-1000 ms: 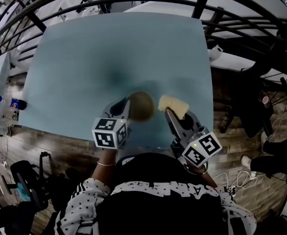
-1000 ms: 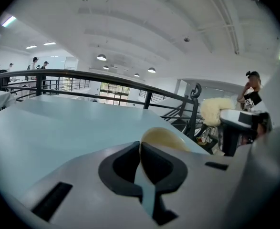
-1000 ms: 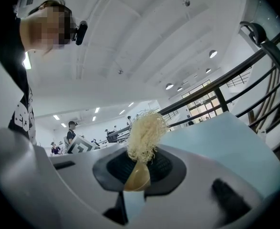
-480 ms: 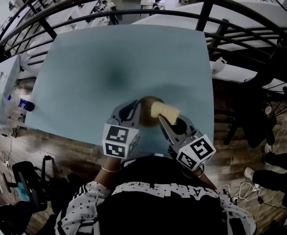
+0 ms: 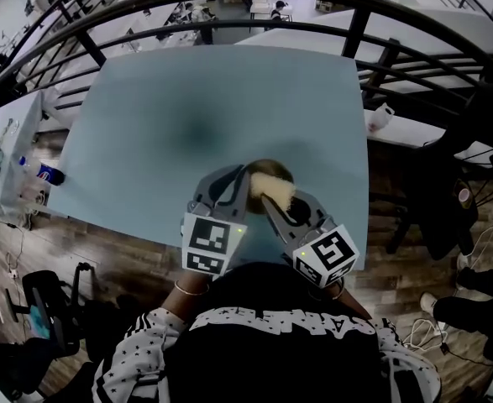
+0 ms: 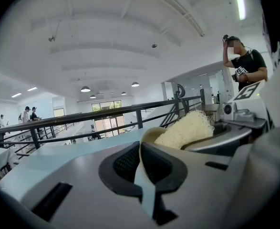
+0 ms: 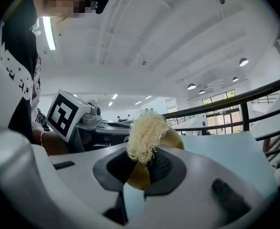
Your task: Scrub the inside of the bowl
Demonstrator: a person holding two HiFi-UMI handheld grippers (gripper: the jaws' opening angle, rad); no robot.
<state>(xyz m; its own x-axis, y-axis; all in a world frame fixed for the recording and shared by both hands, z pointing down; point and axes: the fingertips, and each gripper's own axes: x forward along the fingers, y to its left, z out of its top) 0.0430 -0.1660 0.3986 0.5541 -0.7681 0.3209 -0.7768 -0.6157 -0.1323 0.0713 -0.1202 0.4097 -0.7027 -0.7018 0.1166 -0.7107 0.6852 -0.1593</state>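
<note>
Bowl (image 5: 273, 169), one only, was held over my one teal table (image 5: 145, 124), its rim pinched in the left gripper (image 5: 244, 185) (jaws almost together on it). One pale scrubber (image 5: 277, 190) pressed into the bowl, clamped in my right gripper (image 5: 269, 203).

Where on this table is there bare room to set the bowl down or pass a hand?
The table is bare from its far edge by the railing down to the bowl, and along both sides. Crowded only at the near edge, where left tongs grip the bowl and right tongs hold the scrubber.
</note>
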